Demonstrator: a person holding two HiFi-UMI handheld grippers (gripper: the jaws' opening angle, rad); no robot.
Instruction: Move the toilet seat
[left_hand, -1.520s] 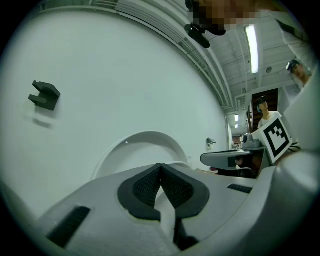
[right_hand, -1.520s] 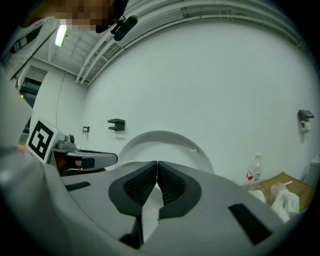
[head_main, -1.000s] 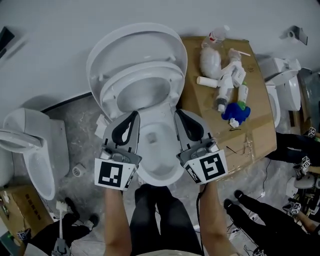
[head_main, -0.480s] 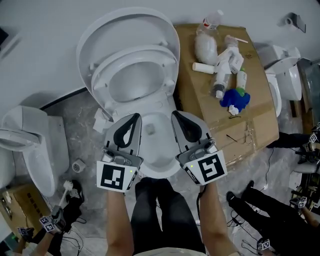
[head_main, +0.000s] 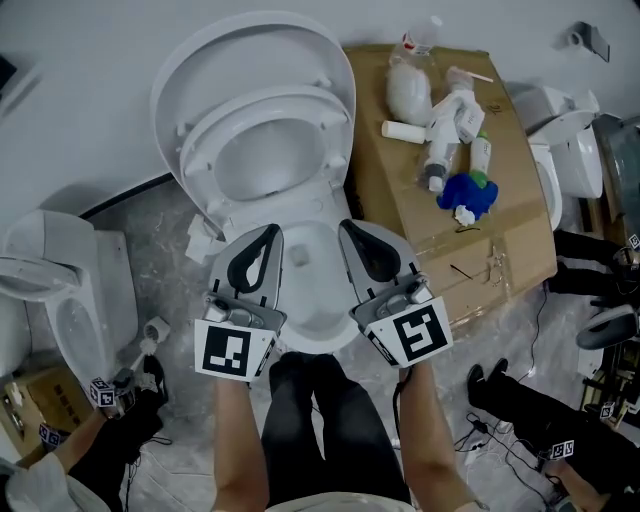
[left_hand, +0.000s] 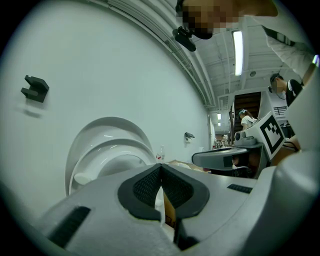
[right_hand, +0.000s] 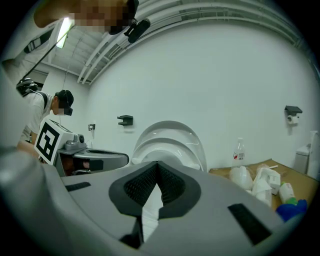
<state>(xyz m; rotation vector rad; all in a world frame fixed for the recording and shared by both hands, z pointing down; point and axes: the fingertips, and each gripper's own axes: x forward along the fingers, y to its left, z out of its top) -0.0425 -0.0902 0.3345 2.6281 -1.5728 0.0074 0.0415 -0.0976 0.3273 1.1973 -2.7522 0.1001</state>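
A white toilet stands against the wall with its lid (head_main: 250, 45) up and its seat (head_main: 265, 103) raised, leaning back against the lid. Below them the bowl (head_main: 322, 335) lies uncovered. My left gripper (head_main: 264, 233) and right gripper (head_main: 348, 228) hover side by side over the bowl's front half, both shut with nothing between the pads. Neither touches the seat. In the left gripper view the seat (left_hand: 107, 149) and lid (left_hand: 100, 125) rise beyond the left gripper (left_hand: 160, 167). The right gripper view shows the seat (right_hand: 167, 146) beyond the right gripper (right_hand: 157, 166).
A cardboard box (head_main: 500, 240) to the right of the toilet holds bottles and a blue item (head_main: 470, 192). Other toilets stand at the left (head_main: 70, 290) and far right (head_main: 560, 160). Other people's legs and marker cubes are on the floor at both lower corners.
Both grippers have drawn back a little from the raised seat toward the bowl's front. The seat and lid have stayed up. Someone's marker cube came in at the lower left.
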